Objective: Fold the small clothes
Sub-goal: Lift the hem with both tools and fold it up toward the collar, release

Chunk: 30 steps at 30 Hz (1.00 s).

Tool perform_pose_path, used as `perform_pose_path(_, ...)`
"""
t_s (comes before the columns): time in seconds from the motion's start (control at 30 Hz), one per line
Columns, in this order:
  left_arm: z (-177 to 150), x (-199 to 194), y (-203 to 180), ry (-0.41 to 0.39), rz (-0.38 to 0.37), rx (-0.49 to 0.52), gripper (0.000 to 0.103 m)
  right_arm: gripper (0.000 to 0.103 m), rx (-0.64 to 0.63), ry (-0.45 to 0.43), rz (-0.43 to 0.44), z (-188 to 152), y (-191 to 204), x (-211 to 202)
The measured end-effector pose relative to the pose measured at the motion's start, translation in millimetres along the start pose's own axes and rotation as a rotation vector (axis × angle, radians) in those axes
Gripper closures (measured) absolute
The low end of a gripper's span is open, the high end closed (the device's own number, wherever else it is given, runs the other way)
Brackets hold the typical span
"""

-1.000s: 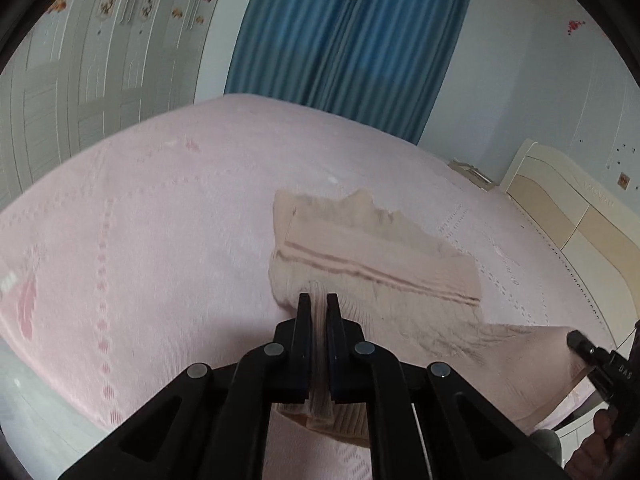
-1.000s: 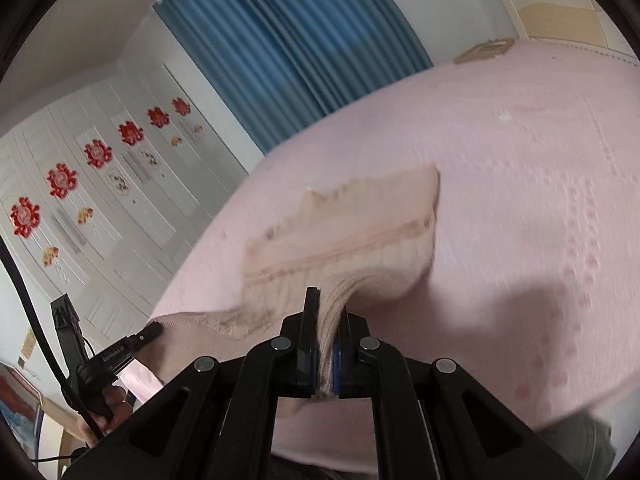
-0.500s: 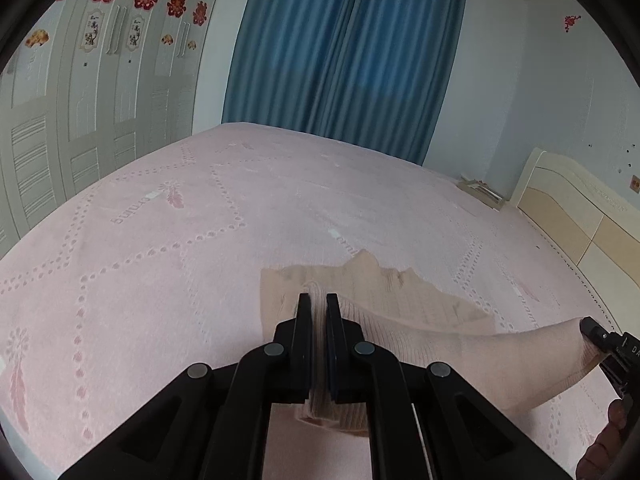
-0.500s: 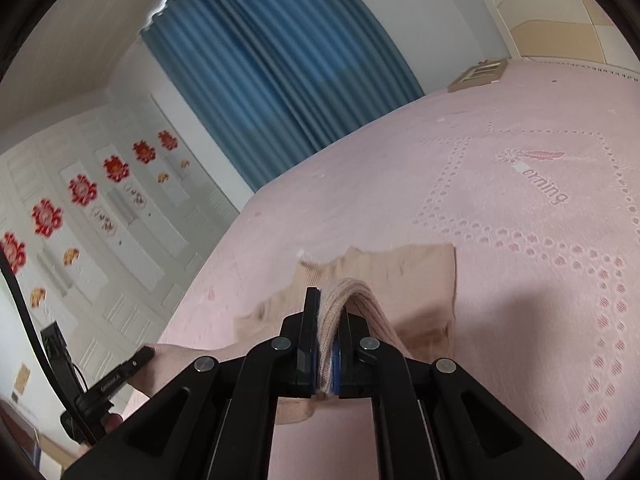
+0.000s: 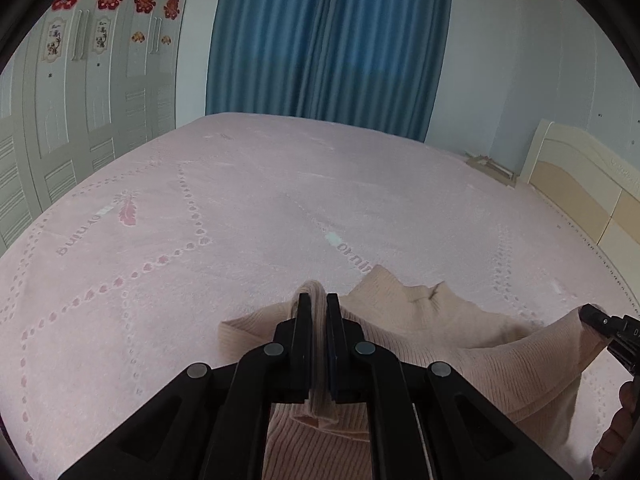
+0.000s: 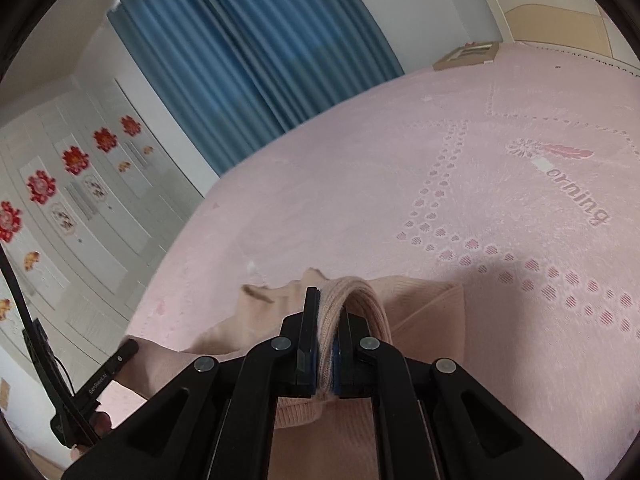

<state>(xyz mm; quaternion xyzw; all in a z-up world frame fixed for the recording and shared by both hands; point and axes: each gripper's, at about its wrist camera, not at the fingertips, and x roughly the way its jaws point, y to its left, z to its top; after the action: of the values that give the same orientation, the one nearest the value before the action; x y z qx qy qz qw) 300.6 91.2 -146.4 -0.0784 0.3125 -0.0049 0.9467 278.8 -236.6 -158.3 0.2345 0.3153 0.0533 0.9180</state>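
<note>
Left wrist view: the black two-finger left gripper (image 5: pixel 318 300) is clamped on a bunched edge of a beige ribbed-knit garment (image 5: pixel 500 364).
Right wrist view: the black two-finger right gripper (image 6: pixel 326 300) pinches a rolled ribbed edge of the same knit; its jaws are pressed onto the fabric.
Garment: held up between both grippers at the near edge, its far part draped on a pink bedspread (image 5: pixel 280 200) patterned with dotted lines and feathers.
Backdrop: blue pleated curtains (image 5: pixel 328 48), a white wardrobe (image 5: pixel 80 100) with red paper cut-outs, and a cream headboard (image 5: pixel 592 192).
</note>
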Motion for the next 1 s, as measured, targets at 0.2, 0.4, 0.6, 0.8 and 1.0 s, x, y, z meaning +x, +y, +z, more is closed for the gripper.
perform_pose_path(0.2,-12,30,15,0.079,0.032,-0.087,0.060,0.091,-0.030,0.135,-0.058,-18,-21,42)
perform_pose_path(0.4,-20,25,20,0.078,0.002,-0.060,0.038,0.073,-0.088,0.146,-0.081,-31,-26,37)
perform_pose_path(0.6,-23,16,17,0.072,-0.011,-0.047,0.033,0.069,-0.130,0.132,-0.068,-35,-15,21)
perform_pose_path(0.8,-30,12,15,0.103,0.011,-0.026,0.033,0.069,-0.121,0.144,-0.082,-37,-18,10)
perform_pose_path(1.0,-48,-7,15,0.147,0.000,-0.034,0.033,0.069,-0.128,0.152,-0.111,-47,-21,-17)
